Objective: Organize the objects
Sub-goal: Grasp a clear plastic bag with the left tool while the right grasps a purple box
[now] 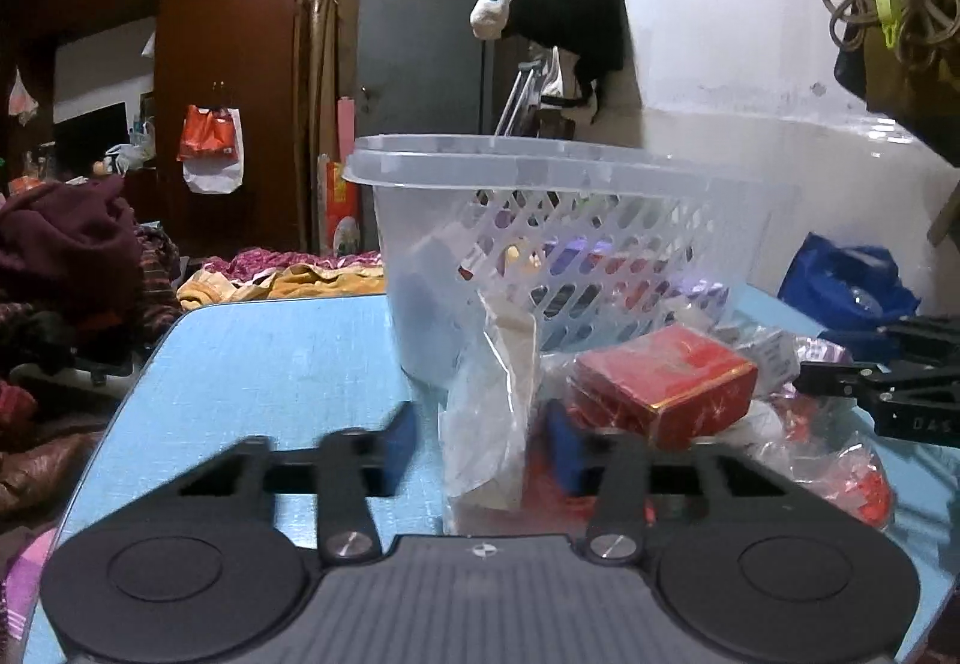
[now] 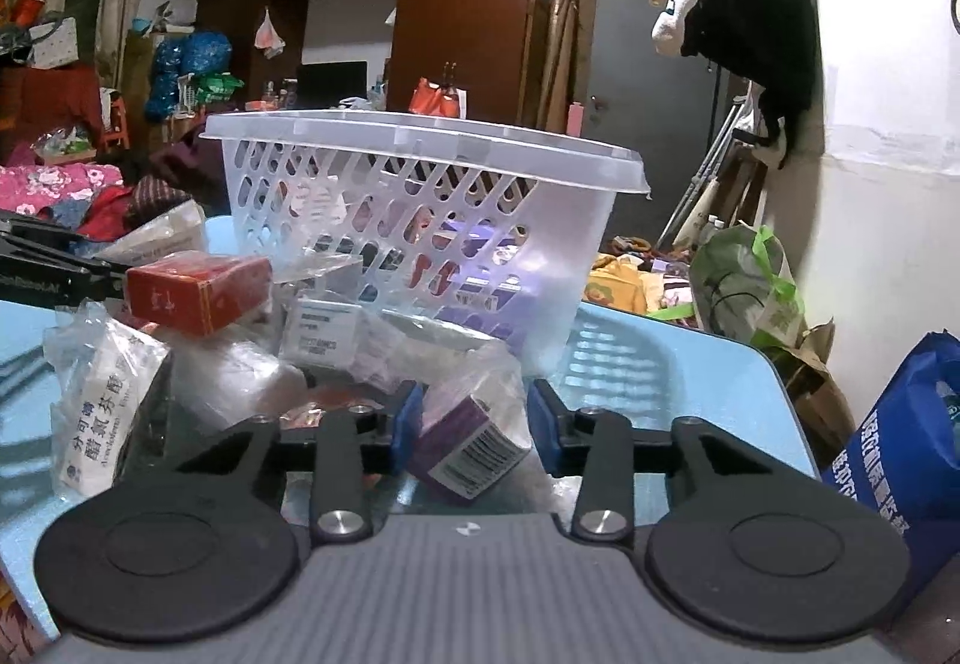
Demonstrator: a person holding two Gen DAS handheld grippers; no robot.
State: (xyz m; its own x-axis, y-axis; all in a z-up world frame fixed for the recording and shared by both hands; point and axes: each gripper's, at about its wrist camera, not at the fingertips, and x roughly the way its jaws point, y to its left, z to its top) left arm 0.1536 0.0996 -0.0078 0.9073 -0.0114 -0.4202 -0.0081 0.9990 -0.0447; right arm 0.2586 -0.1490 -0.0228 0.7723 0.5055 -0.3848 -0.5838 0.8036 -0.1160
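Left gripper [image 1: 483, 439] clenched on a clear plastic packet [image 1: 489, 412] standing upright at the near-left edge of the pile on the blue table [image 1: 270, 364]. Right gripper [image 2: 474, 424] grasping a purple box [image 2: 465, 445] in crinkly wrap, near side of the pile. White basket [image 2: 420, 220] sits just beyond, already holding items. A red box [image 2: 198, 292] rests atop the pile, left. Advice: lift both straight up so loose wrap does not drag neighbours, clear the basket rim before moving over it, then let go low inside.
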